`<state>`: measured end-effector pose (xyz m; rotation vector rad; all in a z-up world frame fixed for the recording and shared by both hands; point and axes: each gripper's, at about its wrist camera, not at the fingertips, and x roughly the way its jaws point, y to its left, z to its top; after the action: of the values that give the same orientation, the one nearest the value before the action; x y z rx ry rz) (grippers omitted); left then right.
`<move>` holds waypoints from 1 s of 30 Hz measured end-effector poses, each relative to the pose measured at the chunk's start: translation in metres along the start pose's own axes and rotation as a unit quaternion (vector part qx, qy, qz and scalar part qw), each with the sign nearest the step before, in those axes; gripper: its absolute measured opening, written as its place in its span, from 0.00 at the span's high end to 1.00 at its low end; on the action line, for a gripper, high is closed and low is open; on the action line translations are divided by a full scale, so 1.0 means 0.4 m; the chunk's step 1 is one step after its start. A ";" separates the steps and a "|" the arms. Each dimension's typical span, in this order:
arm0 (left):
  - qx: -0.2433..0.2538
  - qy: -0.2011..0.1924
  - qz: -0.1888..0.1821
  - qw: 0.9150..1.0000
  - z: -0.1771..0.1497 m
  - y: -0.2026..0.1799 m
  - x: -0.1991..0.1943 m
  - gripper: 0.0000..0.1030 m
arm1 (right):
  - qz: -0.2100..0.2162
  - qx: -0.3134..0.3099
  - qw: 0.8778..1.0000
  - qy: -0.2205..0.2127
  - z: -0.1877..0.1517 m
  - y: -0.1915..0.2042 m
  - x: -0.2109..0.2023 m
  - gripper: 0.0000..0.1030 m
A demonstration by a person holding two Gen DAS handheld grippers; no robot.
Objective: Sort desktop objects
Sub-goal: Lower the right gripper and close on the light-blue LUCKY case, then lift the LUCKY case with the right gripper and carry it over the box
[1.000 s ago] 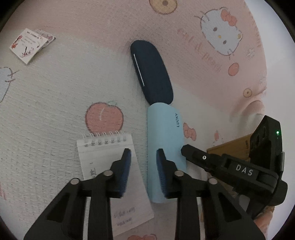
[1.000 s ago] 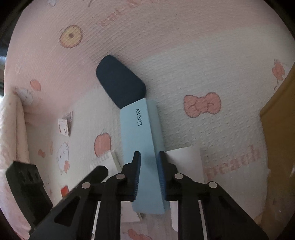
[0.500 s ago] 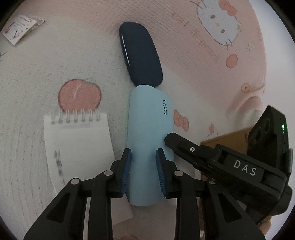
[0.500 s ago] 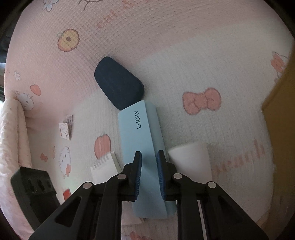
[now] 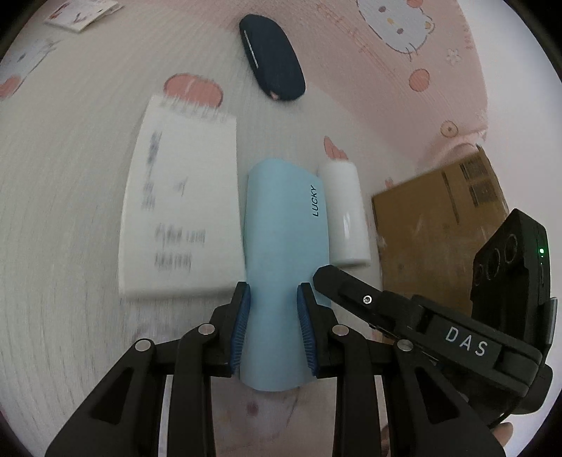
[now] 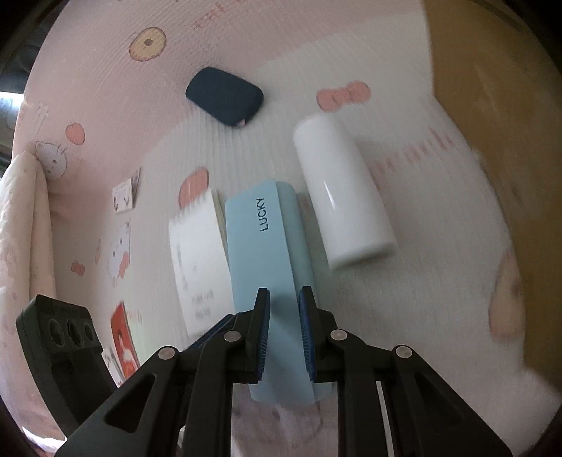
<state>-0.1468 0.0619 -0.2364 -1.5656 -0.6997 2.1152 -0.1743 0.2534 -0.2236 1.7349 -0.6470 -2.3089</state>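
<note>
A light blue case marked LUCKY [image 5: 281, 246] is held by both grippers above the cloth. My left gripper [image 5: 273, 330] is shut on its near end across the wide sides. My right gripper [image 6: 284, 334] is shut on the same case [image 6: 267, 253] from its edge. A dark navy case [image 5: 270, 59] lies farther back on the cloth, also in the right wrist view [image 6: 224, 95]. A white spiral notepad [image 5: 182, 211] lies left of the blue case. A white cylinder [image 6: 340, 190] lies to its right.
A brown cardboard box [image 5: 439, 218] stands at the right, also in the right wrist view [image 6: 491, 140]. Small cards [image 5: 80, 14] lie at the far left. A red card [image 6: 123, 341] lies near the left gripper's body. A pink Hello Kitty cloth [image 6: 105, 70] covers the surface.
The blue case has come up off the cloth and away from the navy case. My left gripper has closed on it. The white cylinder beneath now shows fully.
</note>
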 end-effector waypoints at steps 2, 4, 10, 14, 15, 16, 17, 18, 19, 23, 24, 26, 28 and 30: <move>-0.001 0.003 -0.002 1.000 -0.025 0.006 -0.011 0.70 | -0.004 0.003 1.000 -0.001 -0.032 -0.003 -0.011 0.86; -0.003 0.006 -0.003 1.000 -0.042 0.012 -0.020 0.70 | -0.008 0.005 1.000 -0.001 -0.055 -0.007 -0.021 0.86; -0.001 0.015 0.003 1.000 -0.058 0.014 -0.035 0.71 | -0.002 0.011 1.000 0.005 -0.075 -0.020 -0.032 0.86; 0.002 0.020 0.005 1.000 -0.049 0.010 -0.040 0.70 | 0.022 0.027 0.999 0.008 -0.071 -0.037 -0.038 0.85; 0.002 0.021 0.004 1.000 -0.046 0.010 -0.042 0.69 | 0.027 0.030 0.999 0.003 -0.073 -0.041 -0.042 0.84; -0.001 0.021 0.001 1.000 -0.042 0.012 -0.044 0.67 | 0.029 0.032 0.999 -0.002 -0.074 -0.044 -0.046 0.80; -0.005 0.021 -0.002 1.000 -0.039 0.014 -0.046 0.60 | 0.027 0.031 0.999 -0.007 -0.075 -0.045 -0.050 0.70; -0.008 0.019 -0.005 1.000 -0.037 0.018 -0.048 0.55 | 0.024 0.028 0.999 -0.012 -0.077 -0.047 -0.054 0.64; -0.012 0.017 -0.009 1.000 -0.036 0.021 -0.050 0.54 | 0.023 0.027 0.999 -0.017 -0.077 -0.050 -0.057 0.56; -0.021 0.017 -0.017 0.999 -0.031 0.031 -0.043 0.53 | 0.033 0.034 0.999 -0.020 -0.075 -0.065 -0.050 0.56; -0.022 0.019 -0.017 0.999 -0.030 0.033 -0.038 0.53 | 0.036 0.039 0.998 -0.017 -0.074 -0.070 -0.043 0.56; -0.027 0.022 -0.019 0.999 -0.031 0.034 -0.025 0.53 | 0.045 0.048 0.998 -0.013 -0.073 -0.079 -0.028 0.56; -0.030 0.024 -0.022 0.999 -0.034 0.035 -0.015 0.53 | 0.055 0.059 0.997 -0.009 -0.075 -0.091 -0.016 0.56; -0.030 0.022 -0.025 0.999 -0.038 0.034 -0.011 0.53 | 0.064 0.072 0.995 -0.009 -0.075 -0.104 -0.004 0.56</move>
<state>-0.1313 0.0509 -0.2452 -1.6033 -0.7852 2.0357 -0.1407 0.2843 -0.2473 1.6790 -0.9198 -2.2417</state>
